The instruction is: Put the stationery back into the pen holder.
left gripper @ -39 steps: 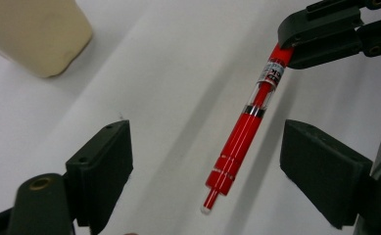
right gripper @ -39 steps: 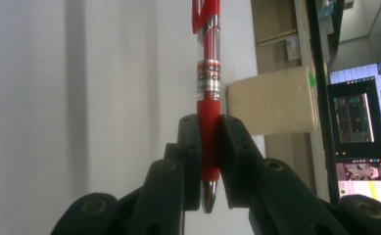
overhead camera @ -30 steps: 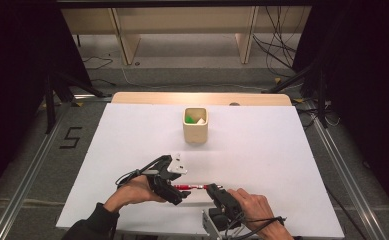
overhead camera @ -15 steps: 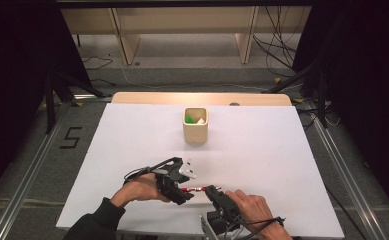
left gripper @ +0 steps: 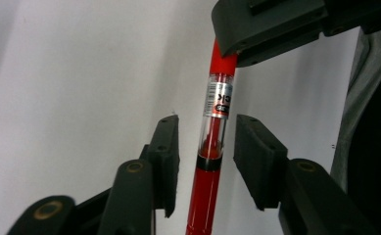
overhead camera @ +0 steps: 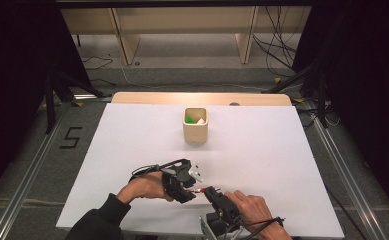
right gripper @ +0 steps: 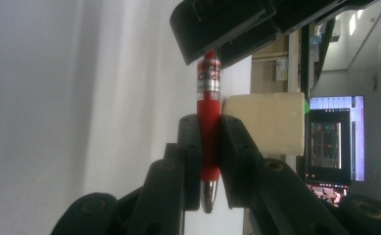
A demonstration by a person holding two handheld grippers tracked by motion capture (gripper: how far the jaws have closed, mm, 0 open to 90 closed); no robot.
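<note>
The right tongs (right gripper: 209, 147) are clamped on a slim red plastic pen with a clear window and a silver tip (right gripper: 208, 122), both black pads pressed flat against its barrel. The left tongs (left gripper: 206, 156) have just been closing and stand part-way in, the same pen running between their pads with a gap on each side, so they do not grip it yet.

Much of the pen is hard to follow. In the high view only a short red stretch (overhead camera: 198, 191) shows between the two tongs, near the front edge of the white bench (overhead camera: 262, 150); the rest is buried under the black tong bodies and the person's hands. In the left gripper view its far end disappears into the right tongs' jaws and its near end is cut off at the bottom of the frame. In the right gripper view the far end vanishes under the left tongs' body, while the silver tip pokes out just past the pads, toward the camera. The print on the label is too blurred to read fully.

The pen lies roughly level, its long axis running across from one tongs to the other, tip toward the right hand. Well beyond it stands a pale wooden square cup (overhead camera: 196, 126), holding something green and something white that I cannot make out.
</note>
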